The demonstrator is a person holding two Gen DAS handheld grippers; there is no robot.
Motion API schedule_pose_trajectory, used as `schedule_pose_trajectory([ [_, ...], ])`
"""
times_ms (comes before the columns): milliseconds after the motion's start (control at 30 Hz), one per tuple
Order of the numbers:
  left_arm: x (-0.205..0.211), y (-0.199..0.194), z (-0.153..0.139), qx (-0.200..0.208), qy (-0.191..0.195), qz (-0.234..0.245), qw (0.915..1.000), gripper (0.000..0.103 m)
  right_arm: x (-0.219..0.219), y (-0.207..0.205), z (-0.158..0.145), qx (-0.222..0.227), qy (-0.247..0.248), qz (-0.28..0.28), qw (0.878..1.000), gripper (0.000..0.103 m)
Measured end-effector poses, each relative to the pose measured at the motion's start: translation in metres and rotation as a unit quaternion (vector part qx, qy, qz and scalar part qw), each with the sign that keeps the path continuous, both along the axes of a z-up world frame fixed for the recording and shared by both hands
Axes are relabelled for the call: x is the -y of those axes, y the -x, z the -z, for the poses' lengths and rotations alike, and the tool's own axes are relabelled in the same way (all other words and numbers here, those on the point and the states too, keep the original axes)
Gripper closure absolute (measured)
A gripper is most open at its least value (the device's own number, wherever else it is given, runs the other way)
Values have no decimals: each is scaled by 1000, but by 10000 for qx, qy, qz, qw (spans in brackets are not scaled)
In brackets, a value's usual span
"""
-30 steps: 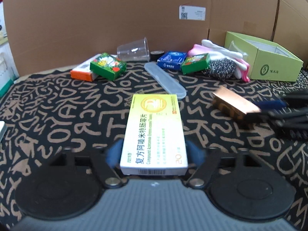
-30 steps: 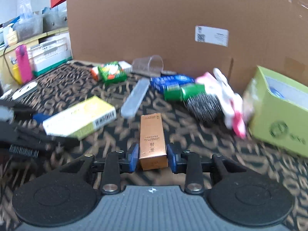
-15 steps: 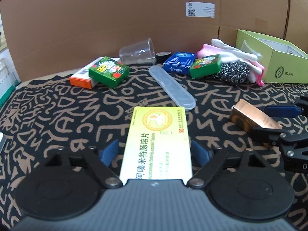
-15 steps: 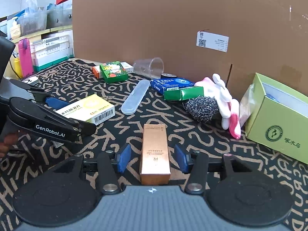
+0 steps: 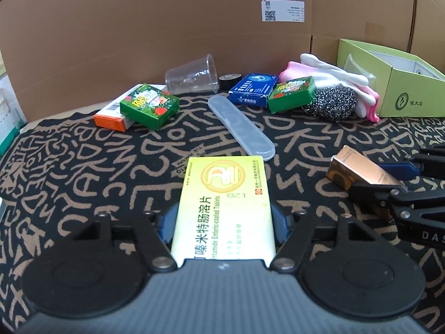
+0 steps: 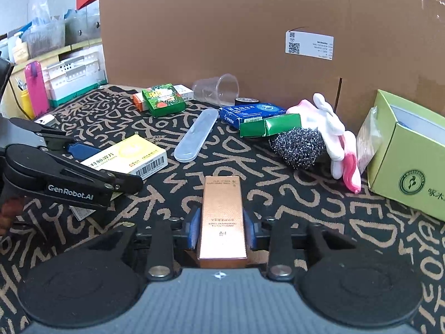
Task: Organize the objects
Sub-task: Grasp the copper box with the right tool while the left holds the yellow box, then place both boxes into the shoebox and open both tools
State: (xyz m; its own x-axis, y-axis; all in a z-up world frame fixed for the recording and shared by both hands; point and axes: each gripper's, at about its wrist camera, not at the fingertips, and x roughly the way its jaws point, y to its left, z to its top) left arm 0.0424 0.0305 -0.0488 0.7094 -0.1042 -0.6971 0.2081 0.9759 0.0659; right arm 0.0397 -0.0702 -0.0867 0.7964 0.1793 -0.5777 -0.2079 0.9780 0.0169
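A yellow medicine box (image 5: 225, 189) lies flat on the black patterned cloth (image 5: 83, 167). It sits between the blue pads of my left gripper (image 5: 225, 217), whose jaws are closing and touch both long sides. In the right wrist view the left gripper (image 6: 111, 167) flanks the yellow box (image 6: 130, 153) at the left. A copper-coloured carton (image 6: 222, 203) lies lengthwise in my right gripper (image 6: 221, 222). Its jaws are closing too, and the pads press on the carton's sides. From the left wrist view the right gripper (image 5: 381, 178) holds the copper carton (image 5: 350, 167) at the right.
Further back lie a clear toothbrush case (image 5: 239, 122), a tipped plastic cup (image 5: 192, 75), two green boxes (image 5: 148, 105), a blue box (image 5: 253, 89), a steel scourer (image 5: 329, 103) and gloves (image 5: 333, 69). An open green carton (image 5: 411, 94) stands at the right. A cardboard wall (image 5: 167, 27) closes the back.
The left jaws have narrowed onto the yellow box, which now sits deeper between the fingers. The right jaws opened off the copper carton and have shut on it again.
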Motion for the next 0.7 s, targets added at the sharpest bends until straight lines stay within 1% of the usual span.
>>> schedule_pose_trajectory([
  [67, 2, 2, -6, 14, 160, 56, 9999, 37, 4, 3, -1, 10, -101, -2, 9999, 67],
  [167, 18, 5, -23, 227, 285, 238, 9991, 37, 18, 10, -7, 107, -298, 71, 9995, 67],
  [267, 42, 2, -44, 440, 511, 561, 9961, 37, 41, 20, -19, 313, -433, 274, 9982, 67],
  [367, 77, -6, -65, 562, 754, 949, 9910, 37, 73, 30, -36, 581, -467, 602, 9954, 67],
  [533, 150, -28, -99, 658, 1091, 1619, 9785, 37, 128, 41, -62, 920, -211, 1231, 9879, 67],
  [633, 198, -43, -118, 754, 1179, 1888, 9720, 37, 161, 40, -78, 1123, 56, 1676, 9794, 67],
  [700, 230, -57, -125, 677, 1321, 1990, 9687, 37, 180, 37, -86, 1223, 238, 1934, 9732, 67],
])
